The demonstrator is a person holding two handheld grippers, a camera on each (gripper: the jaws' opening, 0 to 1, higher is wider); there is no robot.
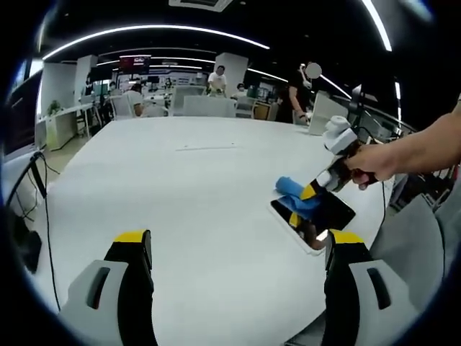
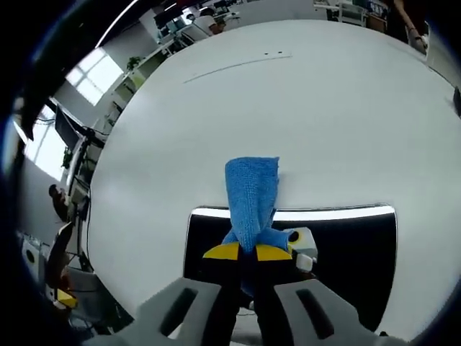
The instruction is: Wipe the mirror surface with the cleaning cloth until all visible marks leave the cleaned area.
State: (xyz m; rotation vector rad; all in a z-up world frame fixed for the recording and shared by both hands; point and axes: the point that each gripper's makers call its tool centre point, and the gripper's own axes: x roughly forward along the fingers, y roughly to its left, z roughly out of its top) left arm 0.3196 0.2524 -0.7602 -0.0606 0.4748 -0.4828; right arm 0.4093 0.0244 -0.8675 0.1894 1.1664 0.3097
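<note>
The left gripper (image 1: 234, 249) is held with jaws wide above the white counter (image 1: 187, 187); to its right, the blue cleaning cloth (image 2: 251, 198) is clamped in the right gripper (image 2: 248, 252) and pressed on the dark mirror (image 2: 353, 252) lying flat on the counter.

A flat rectangular mirror (image 2: 346, 252) lies face up on the white surface (image 2: 288, 108), near its edge, its dark glass reflecting a bright ceiling light strip. A blue knitted cloth (image 2: 251, 198) is draped across the mirror's far long edge, one end on the glass, the other on the surface.
</note>
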